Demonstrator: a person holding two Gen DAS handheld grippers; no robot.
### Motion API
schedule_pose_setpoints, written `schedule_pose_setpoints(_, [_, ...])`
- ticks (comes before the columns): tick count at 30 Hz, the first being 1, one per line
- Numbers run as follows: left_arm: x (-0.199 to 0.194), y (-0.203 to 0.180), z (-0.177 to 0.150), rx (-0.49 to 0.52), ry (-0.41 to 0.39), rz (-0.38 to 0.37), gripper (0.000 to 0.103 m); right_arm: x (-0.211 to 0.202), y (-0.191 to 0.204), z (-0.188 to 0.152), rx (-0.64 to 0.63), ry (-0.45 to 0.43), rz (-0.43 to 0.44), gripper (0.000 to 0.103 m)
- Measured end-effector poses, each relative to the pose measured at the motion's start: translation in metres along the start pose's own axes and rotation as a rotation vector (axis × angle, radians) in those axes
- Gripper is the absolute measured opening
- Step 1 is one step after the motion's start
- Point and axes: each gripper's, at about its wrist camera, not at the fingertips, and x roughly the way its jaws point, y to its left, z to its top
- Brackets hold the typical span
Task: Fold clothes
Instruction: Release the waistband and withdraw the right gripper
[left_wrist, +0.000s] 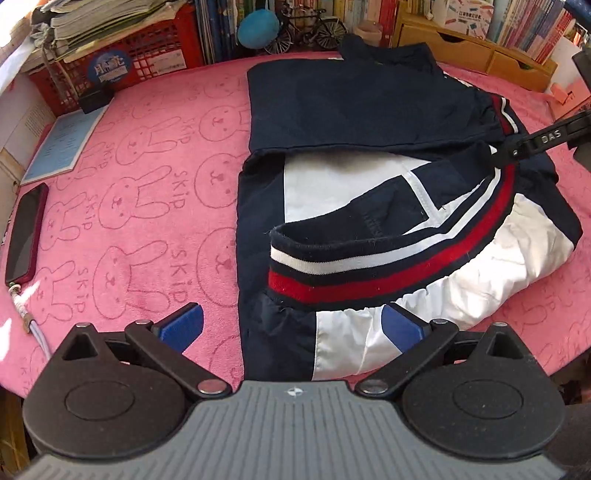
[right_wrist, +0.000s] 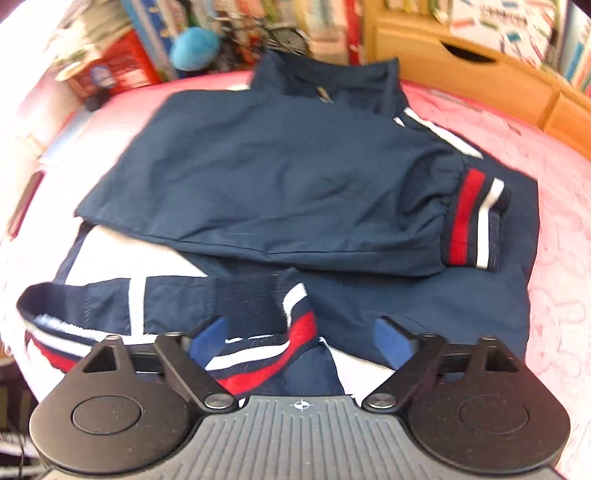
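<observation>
A navy and white jacket (left_wrist: 369, 110) lies part folded on the pink rabbit-print cloth (left_wrist: 147, 206). One navy sleeve (right_wrist: 277, 184) lies across its upper half, its striped cuff (right_wrist: 476, 221) to the right. The red, white and navy hem band (left_wrist: 388, 266) curves across the lower half. My left gripper (left_wrist: 291, 326) hovers open over the jacket's near edge, with nothing pressed between its blue pads. My right gripper (right_wrist: 301, 341) is open too. The hem band (right_wrist: 295, 339) lies loose between its fingers, apart from the pads. One black finger of the right gripper (left_wrist: 546, 140) shows at the jacket's right side.
A phone (left_wrist: 26, 232) and a blue booklet (left_wrist: 62, 144) lie at the cloth's left edge. A red crate (left_wrist: 122, 62), books, a blue ball (left_wrist: 258, 26) and a toy bicycle (left_wrist: 310, 29) line the back. A wooden drawer box (left_wrist: 472, 48) stands back right.
</observation>
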Motion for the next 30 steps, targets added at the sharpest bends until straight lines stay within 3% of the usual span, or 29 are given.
schedule_pose_setpoints(2, [0.019,0.005,0.004,0.021,0.006,-0.021,0.103,-0.005,0.013,-0.003,-0.154,0.000,-0.005,0.093])
schedule_pose_setpoints(6, [0.049,0.014,0.009,0.031,0.049,0.023,0.102,0.009,0.049,-0.014,-0.499,0.039,-0.073,0.099])
schedule_pose_setpoints(8, [0.060,0.020,0.010,0.011,0.076,0.025,0.102,0.026,0.061,-0.018,-0.563,0.060,-0.105,0.095])
schedule_pose_setpoints(9, [0.066,0.022,0.010,0.000,0.088,0.025,0.103,0.036,0.064,-0.019,-0.569,0.069,-0.127,0.084])
schedule_pose_setpoints(10, [0.067,0.025,0.010,-0.016,0.092,0.021,0.103,0.044,0.062,-0.017,-0.534,0.074,-0.157,0.079])
schedule_pose_setpoints(15, [0.061,0.033,0.010,-0.073,0.094,0.011,0.103,0.025,0.005,-0.009,-0.014,-0.023,-0.220,0.076])
schedule_pose_setpoints(17, [0.053,0.034,0.013,-0.090,0.082,0.002,0.102,0.017,-0.008,-0.015,0.089,-0.013,-0.234,0.078])
schedule_pose_setpoints(19, [0.037,0.033,0.016,-0.086,0.038,-0.009,0.100,0.003,0.001,-0.022,0.006,-0.032,-0.200,0.079])
schedule_pose_setpoints(22, [0.020,0.031,0.018,-0.046,-0.017,-0.065,0.101,-0.009,0.033,-0.030,-0.300,-0.029,-0.117,0.093])
schedule_pose_setpoints(25, [0.031,0.024,0.020,-0.004,0.018,-0.131,0.101,0.001,0.061,-0.036,-0.558,0.032,-0.092,0.101])
schedule_pose_setpoints(27, [0.044,0.015,0.018,0.039,0.050,-0.131,0.101,0.019,0.074,-0.039,-0.673,0.083,-0.101,0.103])
schedule_pose_setpoints(29, [0.058,0.007,0.016,0.077,0.081,-0.123,0.097,0.036,0.079,-0.041,-0.717,0.132,-0.103,0.103])
schedule_pose_setpoints(30, [0.062,0.004,0.014,0.079,0.086,-0.120,0.087,0.041,0.078,-0.041,-0.705,0.143,-0.096,0.102])
